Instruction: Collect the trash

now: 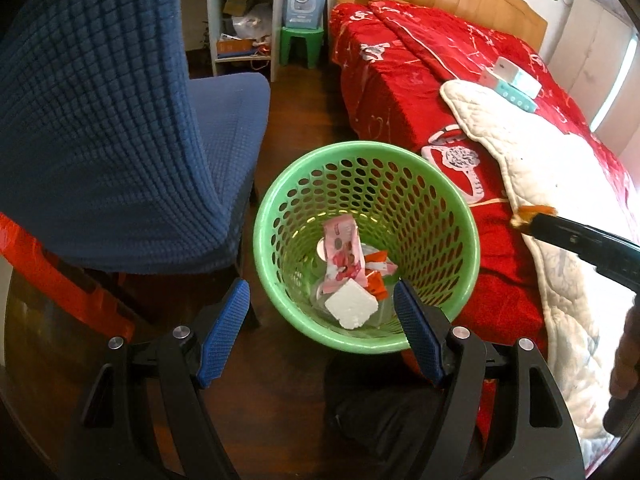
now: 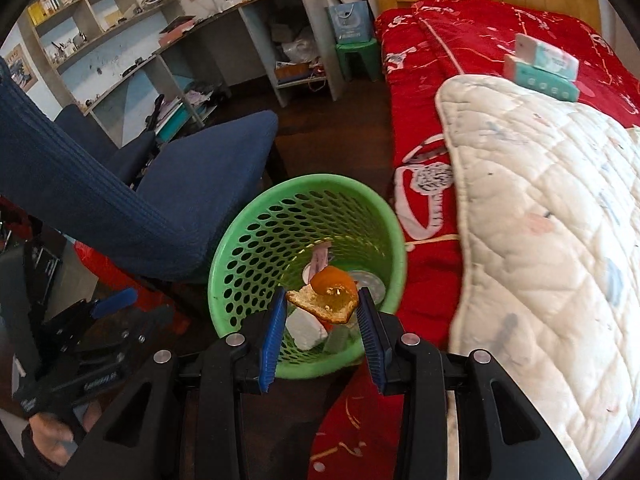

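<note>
A green perforated basket stands on the dark floor between a chair and a bed. Inside lie a pink wrapper, a white foam piece and orange-and-white wrappers. My left gripper hovers over the basket's near rim, open, with nothing between its blue pads. My right gripper is shut on a piece of orange peel above the basket. In the left wrist view the right gripper comes in from the right over the bed edge, carrying the peel.
A blue covered chair stands close on the basket's left. The bed with a red cover and a white quilt is on the right, with tissue packs on top. A green stool and desk shelves stand behind.
</note>
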